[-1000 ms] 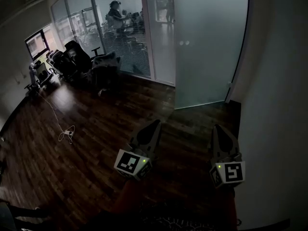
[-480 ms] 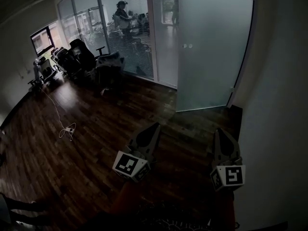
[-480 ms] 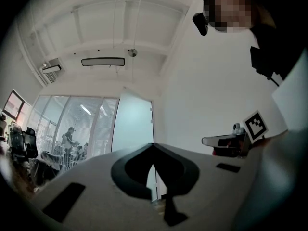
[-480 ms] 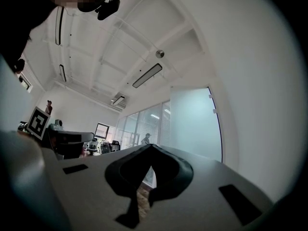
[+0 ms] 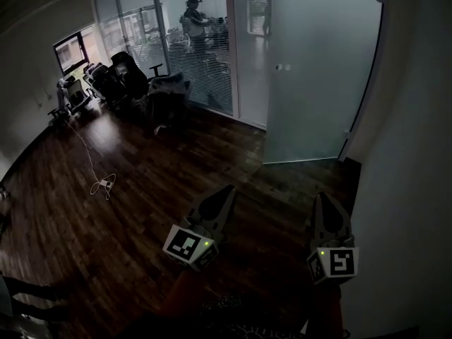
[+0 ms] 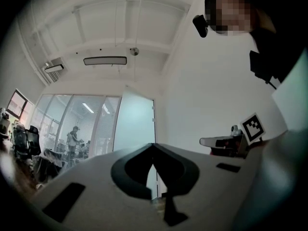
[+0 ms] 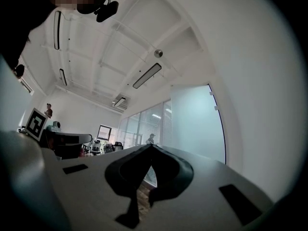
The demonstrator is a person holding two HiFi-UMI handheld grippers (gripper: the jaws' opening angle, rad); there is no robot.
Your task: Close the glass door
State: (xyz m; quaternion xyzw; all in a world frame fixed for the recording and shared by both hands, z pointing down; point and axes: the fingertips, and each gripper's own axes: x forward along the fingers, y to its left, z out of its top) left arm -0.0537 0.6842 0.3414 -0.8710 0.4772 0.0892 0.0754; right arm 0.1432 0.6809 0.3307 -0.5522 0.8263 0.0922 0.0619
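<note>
Left gripper (image 5: 228, 189), right gripper (image 5: 322, 198) parallel, jaws together, toward glass door (image 5: 318, 69).

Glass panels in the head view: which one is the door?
The plain frosted glass door farthest right, with a small knob, beside the white wall; the other panels have blinds.

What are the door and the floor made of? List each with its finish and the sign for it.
The door: apparently frosted glass, matte; pale light passes through evenly and nothing behind it shows sharply.
The floor: dark wood planks or a wood-look laminate, glossy; plank seams run along it and it mirrors pale light.
</note>
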